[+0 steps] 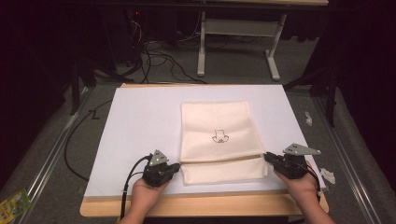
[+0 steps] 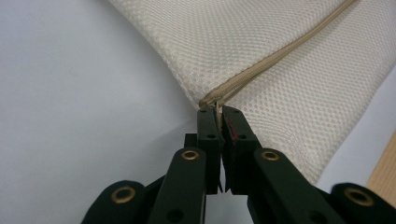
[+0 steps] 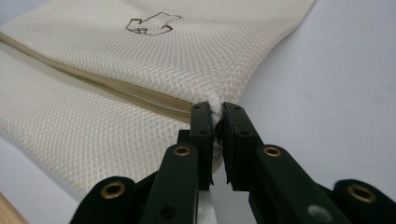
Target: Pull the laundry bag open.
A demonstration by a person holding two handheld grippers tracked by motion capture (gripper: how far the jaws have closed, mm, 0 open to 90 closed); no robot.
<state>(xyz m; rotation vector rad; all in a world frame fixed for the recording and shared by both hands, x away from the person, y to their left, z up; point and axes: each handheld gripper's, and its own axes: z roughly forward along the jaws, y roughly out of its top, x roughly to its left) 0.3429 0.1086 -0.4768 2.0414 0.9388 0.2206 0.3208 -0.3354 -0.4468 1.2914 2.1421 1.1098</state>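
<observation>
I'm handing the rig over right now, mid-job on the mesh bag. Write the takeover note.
Left claw: shut on the zipper pull at the bag's left edge.
Right claw: shut on the mesh bag, pinching the fabric at its right edge where the zipper ends.
Bag: lies flat on the white sheet, printed mark up, zipper running across near the person's side.
Done: both ends gripped; the zipper looks open along most of its length.
Left: probably whatever goes in or comes out; keep the right end pinned meanwhile.

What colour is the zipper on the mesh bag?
Beige, slightly darker than the cream mesh bag. The zipper shows best in the left gripper view.
</observation>
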